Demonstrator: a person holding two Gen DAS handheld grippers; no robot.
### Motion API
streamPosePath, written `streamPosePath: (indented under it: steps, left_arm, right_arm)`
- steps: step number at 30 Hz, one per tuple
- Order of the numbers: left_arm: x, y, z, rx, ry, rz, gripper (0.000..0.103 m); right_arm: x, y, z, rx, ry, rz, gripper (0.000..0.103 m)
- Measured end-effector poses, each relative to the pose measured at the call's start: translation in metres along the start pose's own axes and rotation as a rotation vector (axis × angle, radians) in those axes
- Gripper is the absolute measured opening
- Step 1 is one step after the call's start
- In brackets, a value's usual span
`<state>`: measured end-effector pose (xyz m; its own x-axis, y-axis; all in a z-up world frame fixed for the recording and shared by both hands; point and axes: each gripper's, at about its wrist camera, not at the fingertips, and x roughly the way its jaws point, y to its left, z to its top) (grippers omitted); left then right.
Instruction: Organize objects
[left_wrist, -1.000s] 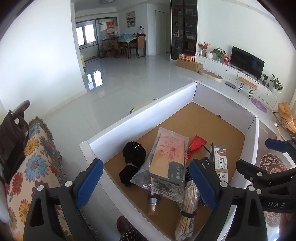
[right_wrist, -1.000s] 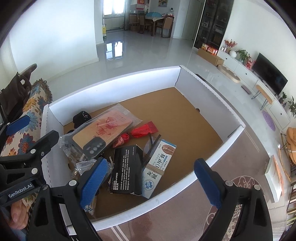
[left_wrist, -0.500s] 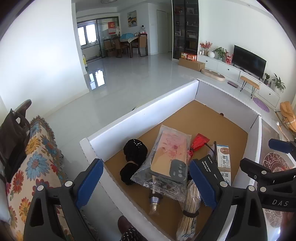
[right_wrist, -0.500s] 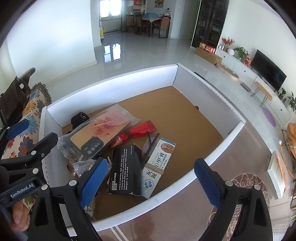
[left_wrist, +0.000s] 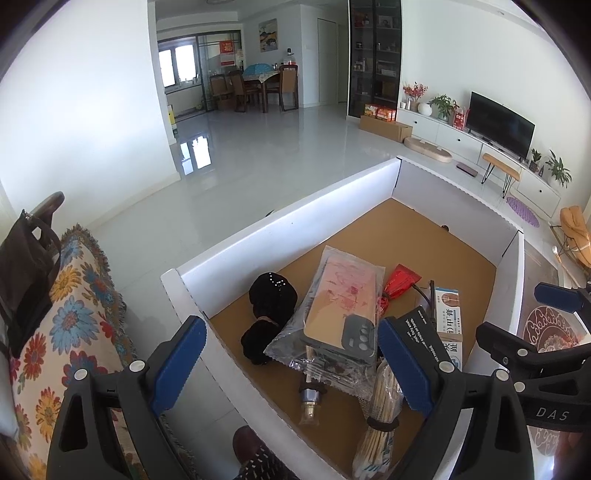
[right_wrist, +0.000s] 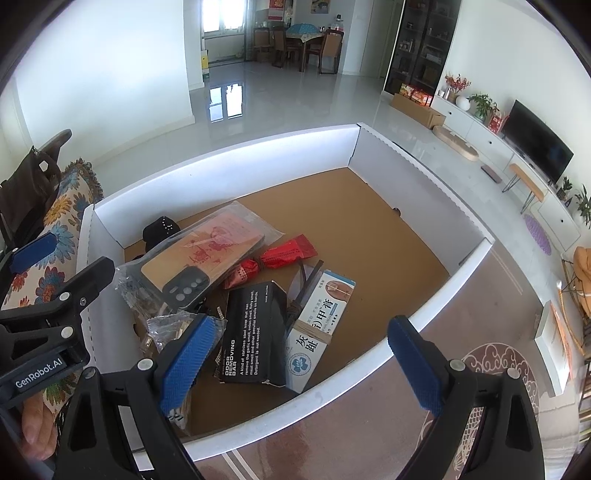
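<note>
A white-walled cardboard box (left_wrist: 288, 218) (right_wrist: 229, 158) holds a pile at its near left. The pile has a bagged phone case (left_wrist: 343, 299) (right_wrist: 203, 254), a black soap box (right_wrist: 255, 332) (left_wrist: 424, 336), a white and blue ointment box (right_wrist: 321, 321) (left_wrist: 448, 314), a red packet (right_wrist: 277, 258) (left_wrist: 400, 280), a black hair tie (left_wrist: 273, 295) (right_wrist: 160, 227), a stick bundle (left_wrist: 380, 413) and a small bottle (left_wrist: 310, 398). My left gripper (left_wrist: 291, 362) is open above the pile. My right gripper (right_wrist: 299, 354) is open above the box's near wall.
A flowered sofa cover (left_wrist: 70, 314) and a dark bag (left_wrist: 26, 269) lie to the left. The box's far half shows bare brown floor (right_wrist: 351, 221). A patterned rug (right_wrist: 491, 369) lies right of the box. A TV stand (left_wrist: 498, 147) is across the room.
Both grippers have lifted and tilted up a little, so the box sits lower in both views. Nothing in the box has moved. Both stay open.
</note>
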<state>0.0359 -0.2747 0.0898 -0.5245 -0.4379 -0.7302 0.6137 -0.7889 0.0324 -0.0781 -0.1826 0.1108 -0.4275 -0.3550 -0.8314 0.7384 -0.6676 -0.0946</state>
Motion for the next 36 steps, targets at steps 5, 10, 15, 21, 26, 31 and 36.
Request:
streamPosePath:
  steps: [5, 10, 15, 21, 26, 31, 36]
  left_arm:
    - [0.0, -0.0001, 0.0, 0.0, 0.0, 0.0, 0.095]
    - [-0.0003, -0.0001, 0.0001, -0.003, 0.001, 0.002, 0.095]
    - [0.0004, 0.0001, -0.0006, -0.008, 0.004, 0.002, 0.095]
    - [0.0012, -0.0005, -0.0012, -0.008, 0.007, 0.003, 0.095]
    - [0.0017, -0.001, -0.0021, -0.008, 0.009, 0.003, 0.095]
    - [0.0023, -0.0009, -0.0041, -0.014, 0.005, -0.002, 0.095]
    - [-0.0024, 0.0019, -0.0053, -0.037, -0.03, -0.01, 0.095]
  right_arm:
    - [0.0003, 0.0023, 0.0007, -0.004, 0.002, 0.001, 0.095]
    - [0.0011, 0.0034, 0.0002, -0.006, 0.005, 0.003, 0.095]
    - [0.0025, 0.0033, -0.0006, -0.002, 0.009, 0.005, 0.095]
    - [0.004, 0.0029, -0.0016, -0.001, 0.011, 0.007, 0.095]
    - [0.0051, 0.0022, -0.0024, 0.001, 0.011, 0.007, 0.095]
    - [0.0064, 0.0009, -0.0043, 0.004, 0.013, 0.005, 0.095]
    - [0.0066, -0.0029, -0.0058, 0.015, 0.008, 0.008, 0.095]
